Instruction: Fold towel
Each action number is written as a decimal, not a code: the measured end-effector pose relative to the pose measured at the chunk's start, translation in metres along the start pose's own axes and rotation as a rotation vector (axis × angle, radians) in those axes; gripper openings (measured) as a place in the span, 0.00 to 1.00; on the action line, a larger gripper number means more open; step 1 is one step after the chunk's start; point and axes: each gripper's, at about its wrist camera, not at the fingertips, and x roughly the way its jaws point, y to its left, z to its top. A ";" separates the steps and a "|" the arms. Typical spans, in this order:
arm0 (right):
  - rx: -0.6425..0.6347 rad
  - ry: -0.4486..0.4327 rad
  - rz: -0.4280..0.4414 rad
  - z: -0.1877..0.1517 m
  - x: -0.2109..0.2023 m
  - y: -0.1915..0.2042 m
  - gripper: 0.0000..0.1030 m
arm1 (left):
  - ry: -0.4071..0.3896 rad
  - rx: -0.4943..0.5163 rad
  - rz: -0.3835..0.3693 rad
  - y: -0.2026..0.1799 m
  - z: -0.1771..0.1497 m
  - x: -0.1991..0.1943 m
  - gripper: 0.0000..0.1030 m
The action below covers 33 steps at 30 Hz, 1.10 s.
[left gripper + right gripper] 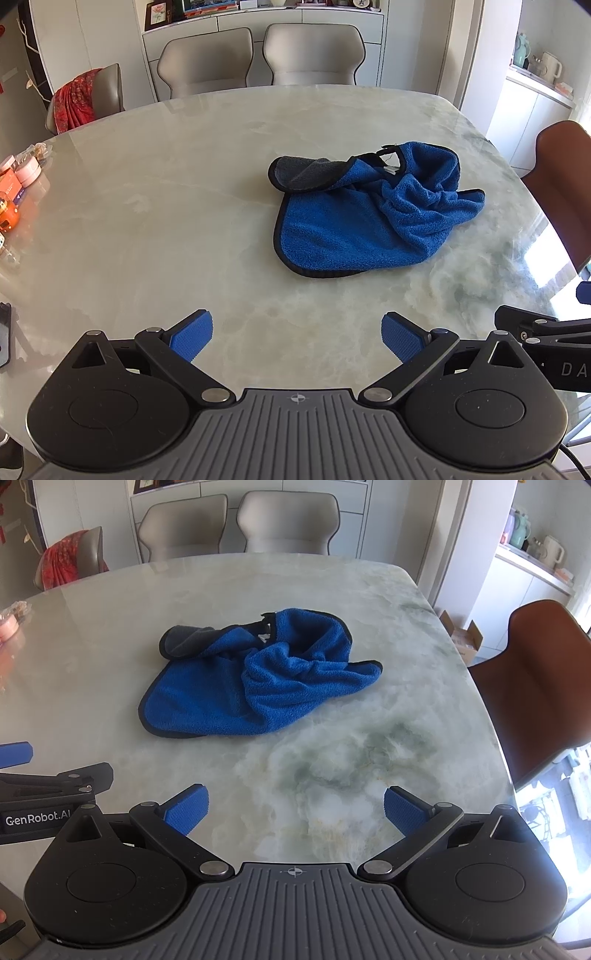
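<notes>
We see the blue towel (pixel 373 214) lying crumpled on the marble table (pixel 155 221), one grey corner flipped over. Pale chairs (pixel 314 55) stand at the far edge, a brown chair (pixel 543 686) on the right. Our left gripper (pixel 297 338) and right gripper (pixel 295 812) hover near the table's front, both spread wide, holding nothing.

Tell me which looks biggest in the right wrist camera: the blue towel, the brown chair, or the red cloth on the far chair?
1. blue towel
2. brown chair, partly cut off, so nearly a tie
3. red cloth, far away, so it only looks small
</notes>
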 end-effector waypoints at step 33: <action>-0.011 0.015 0.002 0.004 0.007 0.001 0.99 | 0.004 -0.016 0.012 -0.011 -0.002 0.016 0.97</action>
